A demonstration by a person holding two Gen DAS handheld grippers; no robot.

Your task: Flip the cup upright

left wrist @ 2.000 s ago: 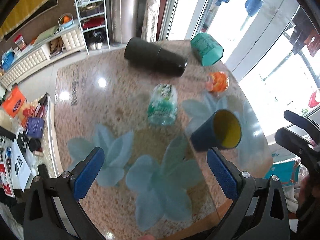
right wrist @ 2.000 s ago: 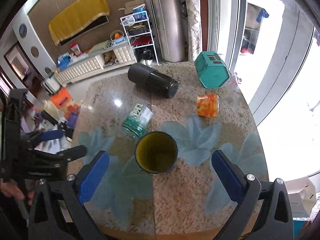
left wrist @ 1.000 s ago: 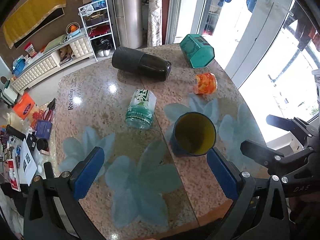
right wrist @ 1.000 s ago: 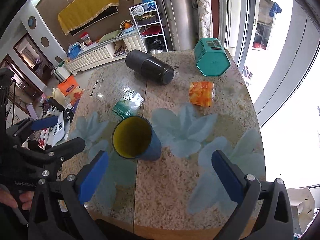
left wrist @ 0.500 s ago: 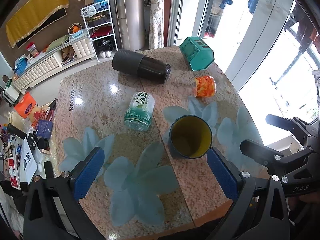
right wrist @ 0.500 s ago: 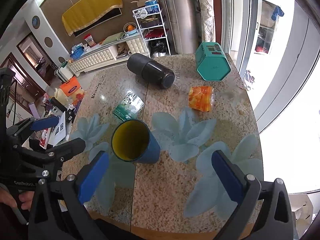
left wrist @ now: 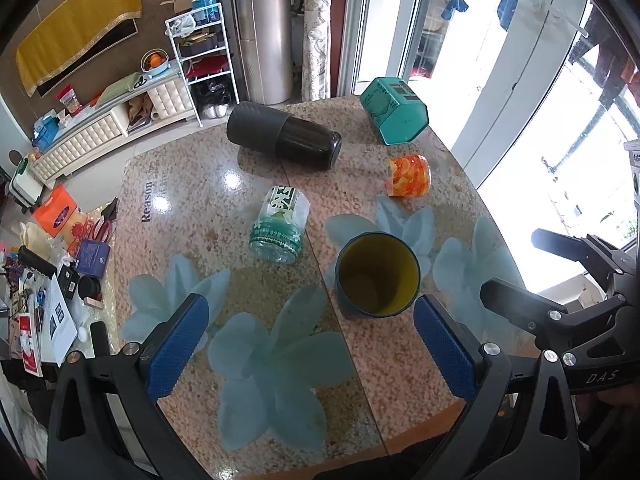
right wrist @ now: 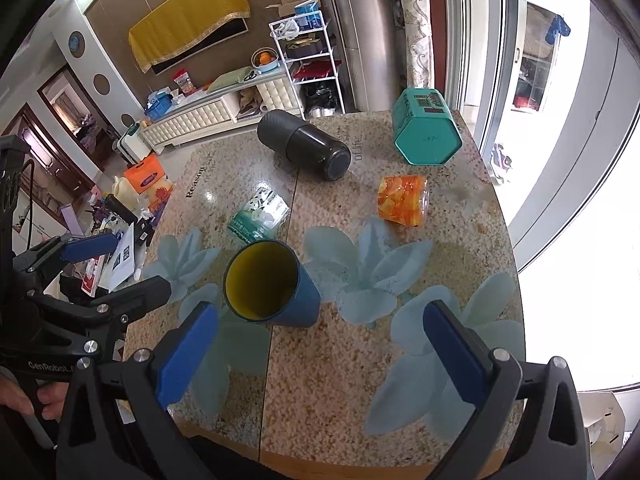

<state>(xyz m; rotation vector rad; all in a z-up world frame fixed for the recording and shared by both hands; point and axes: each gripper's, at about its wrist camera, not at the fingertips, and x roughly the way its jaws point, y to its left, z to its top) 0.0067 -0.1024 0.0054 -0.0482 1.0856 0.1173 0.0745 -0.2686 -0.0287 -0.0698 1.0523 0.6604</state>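
A dark blue cup with a yellow inside (left wrist: 378, 274) stands upright on the stone table (left wrist: 192, 184), mouth up. It also shows in the right wrist view (right wrist: 266, 284). My left gripper (left wrist: 308, 340) is open and empty, held above the table's near edge, apart from the cup. My right gripper (right wrist: 320, 344) is open and empty, to the right of the cup and apart from it. Each gripper shows in the other's view, the right one (left wrist: 560, 280) and the left one (right wrist: 84, 268).
On the table lie a black flask (left wrist: 284, 136), a teal hexagonal tin (left wrist: 394, 110), an orange jar (left wrist: 408, 176) and a green-labelled jar (left wrist: 280, 224), all on their sides. A cluttered side table (left wrist: 52, 264) stands left. Glass doors are to the right.
The cup has gone from lying on its side to standing upright on the table. Both grippers have drawn back and up from it, open and empty.
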